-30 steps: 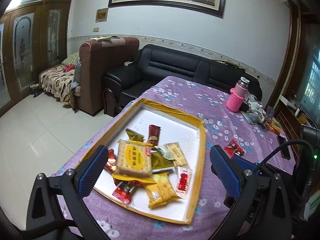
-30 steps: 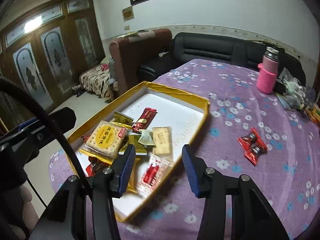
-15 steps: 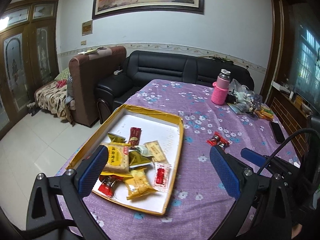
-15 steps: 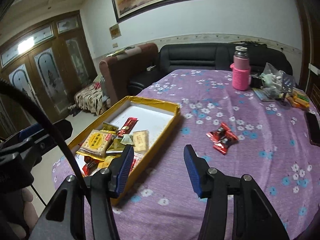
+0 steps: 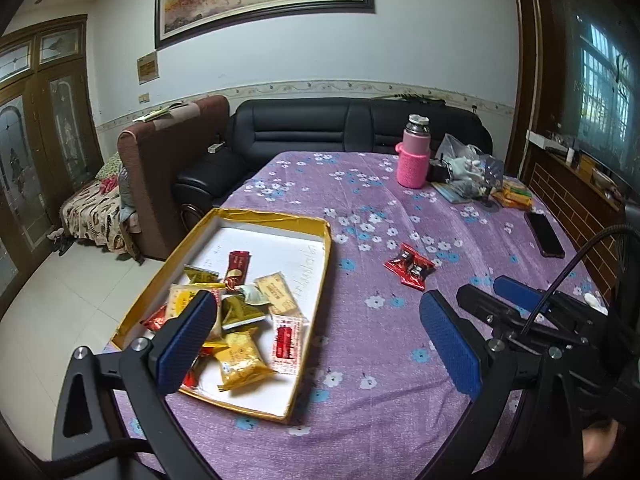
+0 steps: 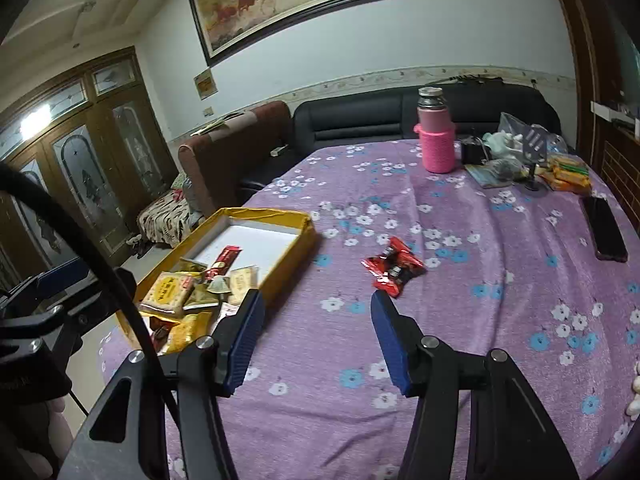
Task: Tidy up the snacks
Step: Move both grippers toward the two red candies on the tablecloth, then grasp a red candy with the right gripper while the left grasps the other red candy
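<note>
Living room, round tabletop (image 6: 460, 360) under a purple flowered cloth, black sofa behind it. Landmark: the shallow yellow cardboard box with white floor (image 5: 320, 280) (image 6: 296, 240) at the tabletop's edge.

Our left tool (image 5: 316, 344) hangs over the box's near corner, blue pads wide apart, nothing between them. Our right tool (image 6: 316, 340), on the open-cloth side of the box, has just been opening; jaws about half spread, empty, above bare cloth.

Stray item: red foil candy packets (image 5: 409, 267) (image 6: 394, 266), looks like two lying together, on the cloth well clear of the box and beyond the right tool's tips.

Risks, as we judge them:
- Foil is slick and flat; pads may push it or wrinkle the cloth instead of gripping.
- Only one packet may come up.
- Dragging cloth could shift the box, which sits near the edge.

Box contents: yellow biscuit pack (image 6: 168, 292), gold pouches, dark red stick sachet (image 5: 237, 268), beige wafer packs, red-and-white sachet (image 5: 286, 342), all heaped at the near end. Far half is bare.
</note>
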Action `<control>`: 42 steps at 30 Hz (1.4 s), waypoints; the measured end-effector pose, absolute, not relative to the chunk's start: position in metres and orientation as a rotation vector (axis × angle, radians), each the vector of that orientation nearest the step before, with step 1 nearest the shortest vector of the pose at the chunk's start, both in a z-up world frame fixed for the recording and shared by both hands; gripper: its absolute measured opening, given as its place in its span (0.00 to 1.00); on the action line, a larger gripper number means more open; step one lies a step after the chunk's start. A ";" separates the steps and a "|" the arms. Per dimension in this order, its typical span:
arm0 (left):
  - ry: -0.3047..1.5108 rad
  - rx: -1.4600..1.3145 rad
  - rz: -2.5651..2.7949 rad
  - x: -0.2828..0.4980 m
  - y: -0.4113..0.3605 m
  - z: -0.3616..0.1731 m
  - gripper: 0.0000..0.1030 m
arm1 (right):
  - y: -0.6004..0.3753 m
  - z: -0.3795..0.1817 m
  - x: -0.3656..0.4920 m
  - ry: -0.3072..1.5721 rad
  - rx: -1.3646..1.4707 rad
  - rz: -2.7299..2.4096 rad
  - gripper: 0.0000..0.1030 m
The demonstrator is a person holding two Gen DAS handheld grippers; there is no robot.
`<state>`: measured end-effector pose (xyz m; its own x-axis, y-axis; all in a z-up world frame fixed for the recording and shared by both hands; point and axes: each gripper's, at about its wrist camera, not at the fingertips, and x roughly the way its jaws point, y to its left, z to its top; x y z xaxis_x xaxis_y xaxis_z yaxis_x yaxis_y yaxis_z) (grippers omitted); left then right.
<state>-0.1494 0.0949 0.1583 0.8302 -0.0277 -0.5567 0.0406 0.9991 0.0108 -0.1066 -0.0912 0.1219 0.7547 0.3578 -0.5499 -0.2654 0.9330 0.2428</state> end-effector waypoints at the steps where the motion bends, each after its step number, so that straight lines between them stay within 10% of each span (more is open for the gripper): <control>1: 0.594 0.027 -0.040 -0.148 0.092 0.157 0.98 | -0.095 0.121 -0.105 0.633 0.160 0.336 0.54; 36: 0.794 -0.092 -0.239 -0.054 0.100 0.098 0.88 | -0.098 0.025 0.062 0.915 0.116 0.106 0.55; 42: 0.856 -0.058 -0.306 -0.019 0.081 0.097 0.77 | -0.091 0.025 0.053 0.892 0.014 0.076 0.23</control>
<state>-0.0189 0.0814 0.0971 0.6146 -0.2884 -0.7342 0.2423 0.9548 -0.1722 0.0533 -0.0907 0.0248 0.6253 0.0722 -0.7770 -0.0608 0.9972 0.0437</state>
